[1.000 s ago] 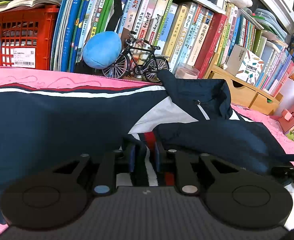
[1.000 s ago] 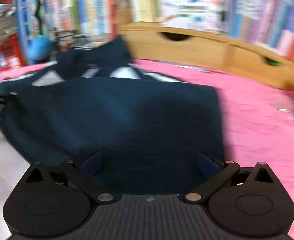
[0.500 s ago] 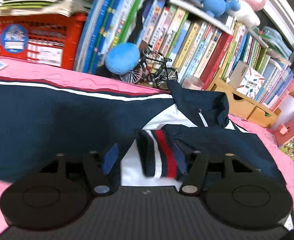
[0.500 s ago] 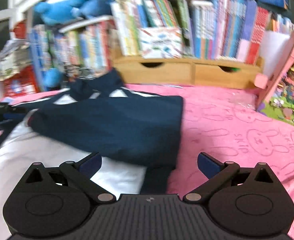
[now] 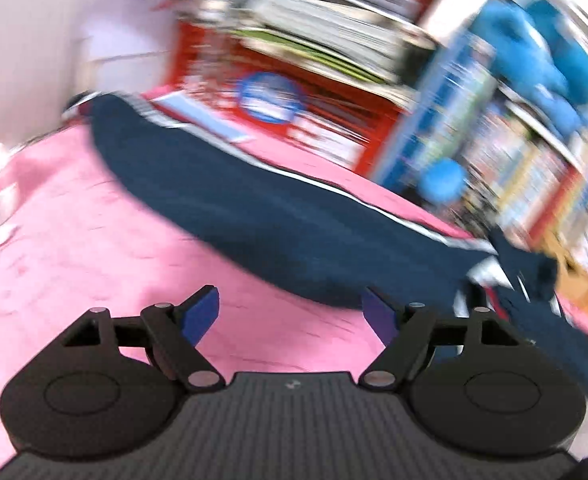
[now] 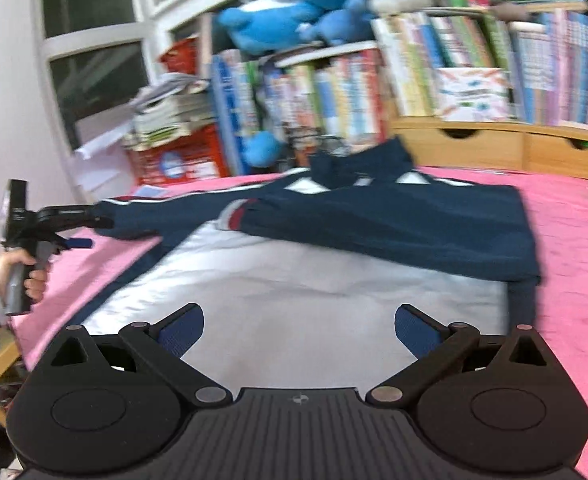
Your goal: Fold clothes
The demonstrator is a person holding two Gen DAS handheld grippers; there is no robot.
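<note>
Left wrist view: the left hand-held gripper [image 5: 291, 312] gapes empty over pink bench [image 5: 73, 248]; the jacket's [image 5: 294, 232] outstretched sleeve crosses mid-frame.

Right wrist view: the right hand-held gripper [image 6: 298, 326] is open above the jacket's white back, one sleeve folded across. Likely next: folding the outstretched sleeve.

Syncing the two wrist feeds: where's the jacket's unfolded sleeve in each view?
Left wrist: the unfolded sleeve runs as a navy band from upper left to right, above the open tongs.
Right wrist: it lies at left centre, stretching toward the left tongs.
Shared landmark: the red crate behind it.
</note>
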